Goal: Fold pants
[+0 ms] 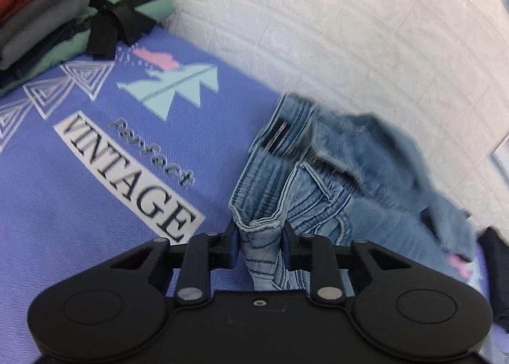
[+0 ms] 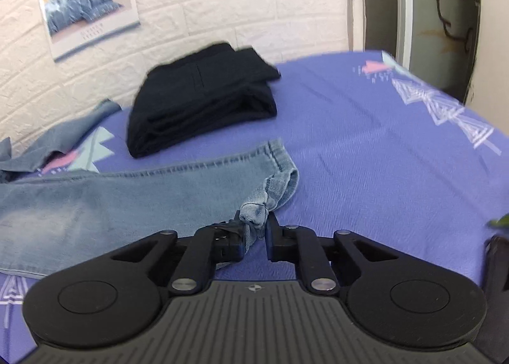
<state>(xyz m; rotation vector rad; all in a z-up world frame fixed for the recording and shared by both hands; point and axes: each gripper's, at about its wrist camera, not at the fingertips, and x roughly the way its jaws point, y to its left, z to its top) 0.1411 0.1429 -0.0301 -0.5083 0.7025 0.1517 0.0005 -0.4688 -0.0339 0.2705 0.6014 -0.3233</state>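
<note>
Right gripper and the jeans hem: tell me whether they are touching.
Touching. The right wrist view shows the right gripper with its fingers closed on a bunched corner of the jeans hem.

Both grippers matte black w/ silver pivot screws & round side discs — left gripper (image 1: pixel 260 232) smooth-topped, right gripper (image 2: pixel 256 226) grey-ribbed.

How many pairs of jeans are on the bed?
1: the light blue jeans lie across the purple bedspread, held by the left gripper and the right gripper. The folded pile may hide others.
</note>
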